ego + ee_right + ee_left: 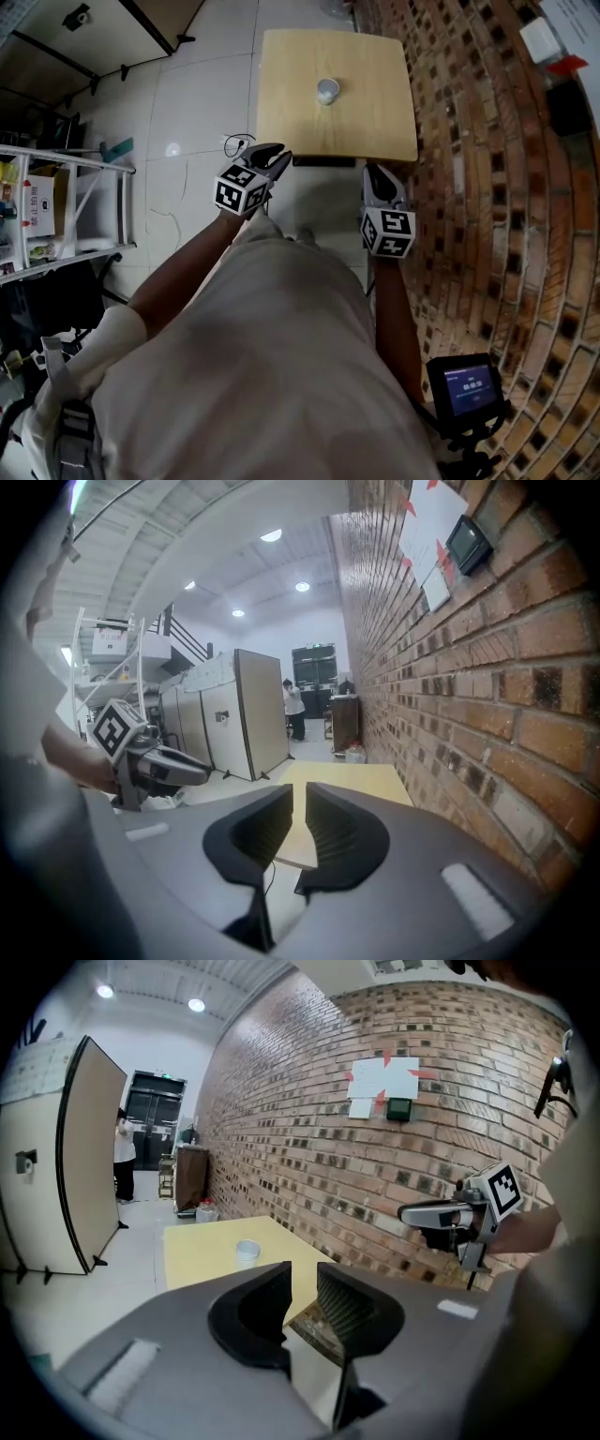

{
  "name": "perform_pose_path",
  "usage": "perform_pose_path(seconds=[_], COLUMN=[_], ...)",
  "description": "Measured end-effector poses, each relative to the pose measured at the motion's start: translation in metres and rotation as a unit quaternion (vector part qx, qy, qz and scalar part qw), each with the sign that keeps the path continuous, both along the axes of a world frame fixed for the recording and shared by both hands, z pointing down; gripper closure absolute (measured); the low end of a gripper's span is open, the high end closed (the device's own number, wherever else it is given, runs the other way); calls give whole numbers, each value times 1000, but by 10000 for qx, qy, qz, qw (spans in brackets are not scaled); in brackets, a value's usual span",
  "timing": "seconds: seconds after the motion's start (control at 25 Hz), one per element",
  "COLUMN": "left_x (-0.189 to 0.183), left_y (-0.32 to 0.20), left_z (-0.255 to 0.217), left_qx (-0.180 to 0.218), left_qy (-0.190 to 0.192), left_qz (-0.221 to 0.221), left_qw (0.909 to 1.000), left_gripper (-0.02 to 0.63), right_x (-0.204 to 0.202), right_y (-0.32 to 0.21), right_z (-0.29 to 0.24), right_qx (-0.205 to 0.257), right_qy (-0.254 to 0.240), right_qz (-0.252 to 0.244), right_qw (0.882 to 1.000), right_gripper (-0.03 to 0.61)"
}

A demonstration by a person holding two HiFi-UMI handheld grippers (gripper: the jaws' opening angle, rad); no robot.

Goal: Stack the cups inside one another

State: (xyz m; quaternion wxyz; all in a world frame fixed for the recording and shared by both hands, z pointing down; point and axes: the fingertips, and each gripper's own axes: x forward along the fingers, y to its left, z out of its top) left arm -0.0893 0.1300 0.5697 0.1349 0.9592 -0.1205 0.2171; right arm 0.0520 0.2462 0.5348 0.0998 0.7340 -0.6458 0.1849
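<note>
Pale yellow square wooden table (pixel 375 122) carries one small white cup (pixel 326 91) near its middle, well apart from the left gripper (pixel 275 157), its jaws slightly spread on nothing, and the right gripper (pixel 377 174), jaws almost together, likewise empty.

Cup (pixel 327 91) on table (pixel 291 117) beside wall (pixel 487 141)

brick wall (pixel 487 187) | pale tiled floor (pixel 197 112) | wooden table (pixel 375 112) | ceiling lamps (pixel 195 1004) lit
</note>
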Motion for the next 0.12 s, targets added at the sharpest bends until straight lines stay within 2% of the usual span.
perform_pose_path(seconds=[0.12], left_x=[-5], left_y=[-1], left_z=[0], left_qx=[6], left_qy=[-65], left_qz=[-10], left_qw=[10000], left_gripper=[509], right_x=[-1], right_y=[-2], right_z=[-3], right_qx=[14], right_qy=[15], right_qz=[-16], right_qw=[10000], right_gripper=[540])
